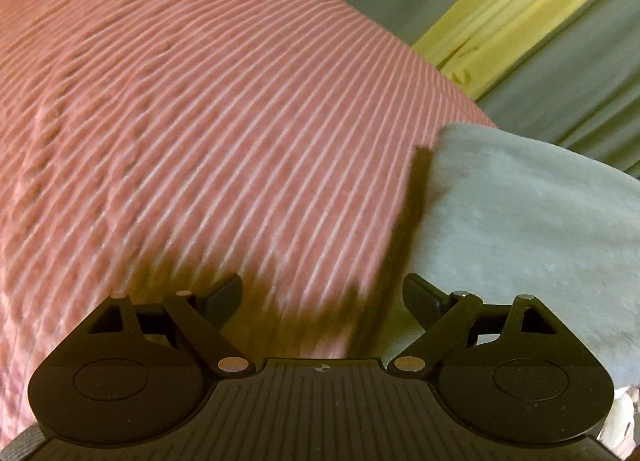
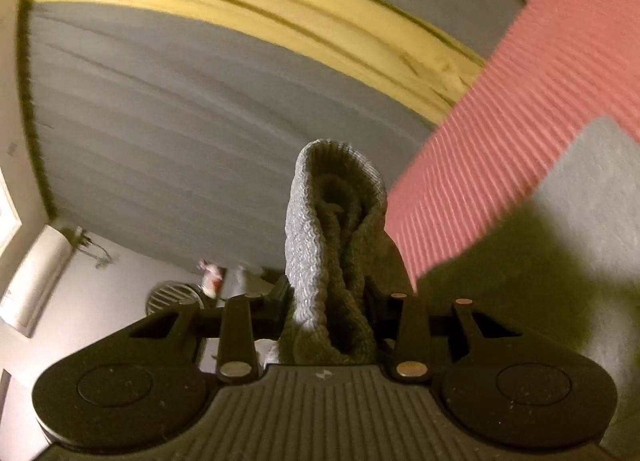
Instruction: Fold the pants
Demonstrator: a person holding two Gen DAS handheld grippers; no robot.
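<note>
The pants are soft grey cloth (image 1: 520, 221) lying on a pink striped cover (image 1: 200, 121), at the right of the left wrist view. My left gripper (image 1: 322, 289) hovers open over the cover, just left of the pants' edge, with nothing between its fingers. In the right wrist view my right gripper (image 2: 328, 309) is shut on a bunched, ribbed grey band of the pants (image 2: 320, 221), which stands up between the jaws and hides the pads. More of the grey cloth (image 2: 592, 201) lies flat on the pink cover (image 2: 520, 101) at the right, partly in shadow.
Beyond the cover hangs a grey sheet (image 2: 160, 121) with a broad yellow stripe (image 2: 240, 1), also seen as a yellow stripe (image 1: 520, 1) in the left wrist view. A pale wall and a round grille (image 2: 172, 295) show at the lower left.
</note>
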